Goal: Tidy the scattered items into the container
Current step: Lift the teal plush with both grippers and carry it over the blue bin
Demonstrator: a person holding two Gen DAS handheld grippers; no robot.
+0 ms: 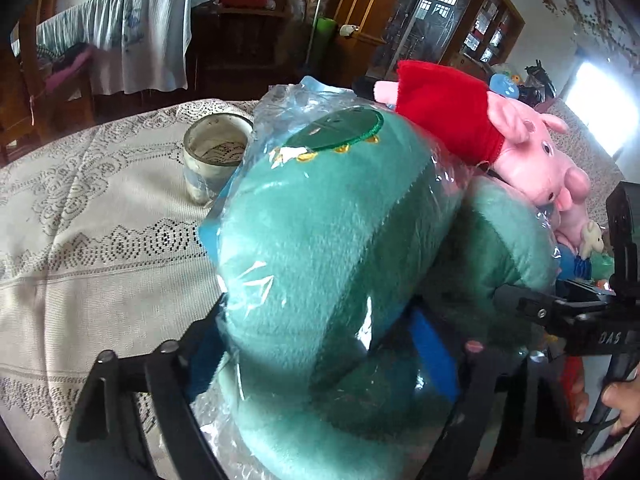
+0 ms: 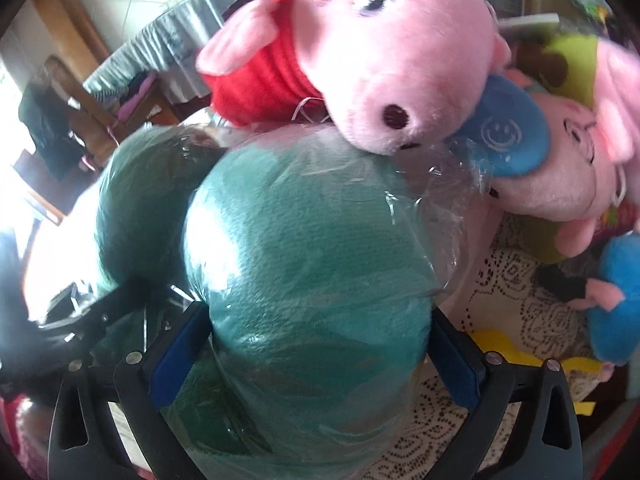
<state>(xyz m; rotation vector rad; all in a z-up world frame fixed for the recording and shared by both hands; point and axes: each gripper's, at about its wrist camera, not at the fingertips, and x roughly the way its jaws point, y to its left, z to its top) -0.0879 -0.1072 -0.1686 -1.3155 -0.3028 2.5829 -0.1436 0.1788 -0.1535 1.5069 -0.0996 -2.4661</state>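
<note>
A large green plush toy (image 1: 320, 240) wrapped in clear plastic fills both views. My left gripper (image 1: 320, 340) is shut on one lobe of it, its blue pads (image 1: 202, 352) pressing into the fabric. My right gripper (image 2: 316, 344) is shut on another lobe of the same green plush toy (image 2: 304, 240). A pink pig plush in a red dress (image 1: 520, 140) lies on top of the green toy, head to the right; the pink pig plush (image 2: 392, 60) also looms close in the right wrist view. No container shows in either view.
A lace tablecloth (image 1: 80, 220) covers the table below. A glass jar (image 1: 214, 156) stands just left of the green toy. More pig plushes (image 2: 568, 168) and a blue plush (image 2: 616, 300) lie to the right. A hand (image 1: 620, 400) holds the right gripper's black frame (image 1: 580, 316).
</note>
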